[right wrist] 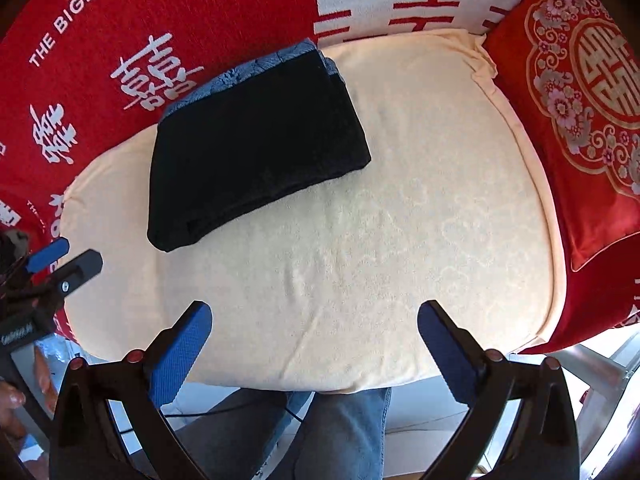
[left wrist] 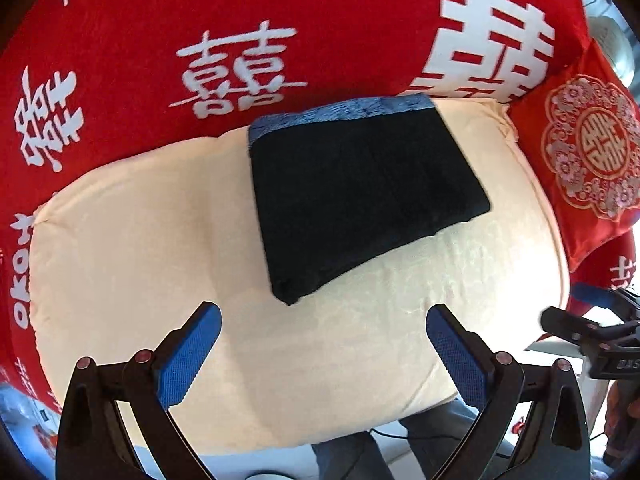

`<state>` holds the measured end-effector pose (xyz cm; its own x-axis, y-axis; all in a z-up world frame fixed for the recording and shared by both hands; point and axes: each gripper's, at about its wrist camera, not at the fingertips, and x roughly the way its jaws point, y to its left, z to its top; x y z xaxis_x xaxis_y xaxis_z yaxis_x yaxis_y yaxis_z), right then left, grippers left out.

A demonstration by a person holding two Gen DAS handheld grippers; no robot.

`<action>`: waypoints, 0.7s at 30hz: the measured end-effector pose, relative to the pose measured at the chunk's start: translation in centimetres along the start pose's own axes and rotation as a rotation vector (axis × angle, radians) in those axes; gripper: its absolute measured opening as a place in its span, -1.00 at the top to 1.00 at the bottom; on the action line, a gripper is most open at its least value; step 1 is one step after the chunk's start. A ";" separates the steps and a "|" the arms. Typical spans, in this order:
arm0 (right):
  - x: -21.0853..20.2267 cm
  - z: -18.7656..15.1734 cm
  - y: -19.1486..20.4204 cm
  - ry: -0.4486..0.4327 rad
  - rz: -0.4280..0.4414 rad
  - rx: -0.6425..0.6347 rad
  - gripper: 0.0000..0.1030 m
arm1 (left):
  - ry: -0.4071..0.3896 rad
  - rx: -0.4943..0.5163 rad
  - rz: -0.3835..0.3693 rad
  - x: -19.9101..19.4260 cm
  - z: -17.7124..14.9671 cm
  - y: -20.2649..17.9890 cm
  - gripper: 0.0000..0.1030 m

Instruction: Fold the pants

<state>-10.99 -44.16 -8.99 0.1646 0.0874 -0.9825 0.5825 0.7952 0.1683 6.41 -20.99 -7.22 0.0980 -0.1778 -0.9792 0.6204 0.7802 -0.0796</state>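
Note:
The pants [left wrist: 360, 196] lie folded into a compact black rectangle with a blue patterned band along the far edge, resting on a cream cushion [left wrist: 160, 248]. In the right wrist view the same pants [right wrist: 256, 148] sit at the upper left of the cushion [right wrist: 400, 200]. My left gripper [left wrist: 324, 320] hangs open above the cushion, just short of the bundle's near corner, with nothing between its blue pads. My right gripper [right wrist: 314, 316] is also open and empty, over bare cushion to the right of the pants. Each gripper shows at the edge of the other's view.
A red blanket [left wrist: 160, 20] with white characters covers the surface behind the cushion. A red embroidered pillow [right wrist: 580, 120] leans at the right. Below the cushion's front edge are a person's jeans-clad legs [right wrist: 340, 432] and a pale floor with a dark cable.

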 end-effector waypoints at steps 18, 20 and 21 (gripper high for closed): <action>3.7 6.6 -6.7 0.044 0.314 0.082 -1.00 | 0.051 -0.091 -0.027 7.4 5.6 4.0 -1.00; 4.7 8.2 -7.6 0.040 0.330 0.082 -0.99 | 0.044 -0.104 -0.042 8.4 6.4 4.4 -1.00; 5.4 9.3 -8.0 0.043 0.345 0.081 -1.00 | 0.046 -0.119 -0.051 9.1 6.8 4.8 -1.00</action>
<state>-7.34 -55.61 -14.86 0.3299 0.3687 -0.8691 0.5603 0.6644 0.4946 15.60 -22.95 -15.23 0.0319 -0.1934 -0.9806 0.5263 0.8373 -0.1481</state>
